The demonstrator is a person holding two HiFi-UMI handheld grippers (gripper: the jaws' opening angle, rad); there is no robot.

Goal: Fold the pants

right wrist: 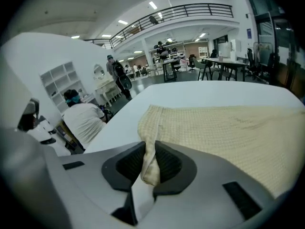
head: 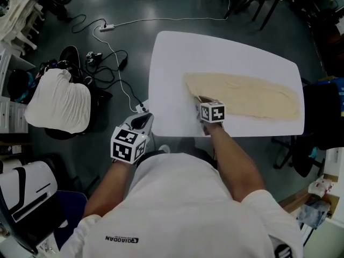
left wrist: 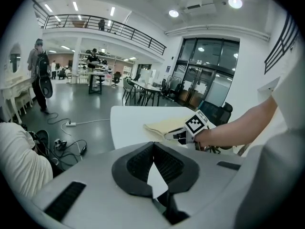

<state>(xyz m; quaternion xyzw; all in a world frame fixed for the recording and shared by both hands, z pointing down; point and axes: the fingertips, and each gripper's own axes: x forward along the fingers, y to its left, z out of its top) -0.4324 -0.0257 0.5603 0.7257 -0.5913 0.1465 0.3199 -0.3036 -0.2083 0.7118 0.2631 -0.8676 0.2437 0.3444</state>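
Head view is showing the cream pants (head: 242,97) lying flat along the white table (head: 177,52). The right gripper (right wrist: 150,151) is pinching a bunched fold of cloth at their near left corner. The left gripper (left wrist: 153,144) is hovering off the table's edge, jaws pressed together on nothing.

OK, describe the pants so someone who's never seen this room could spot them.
Find the white table on the dark floor. The pants are the long, pale yellow, waffle-textured cloth lying flat along its near side. Nothing else lies on it, and the right gripper pinches one end.
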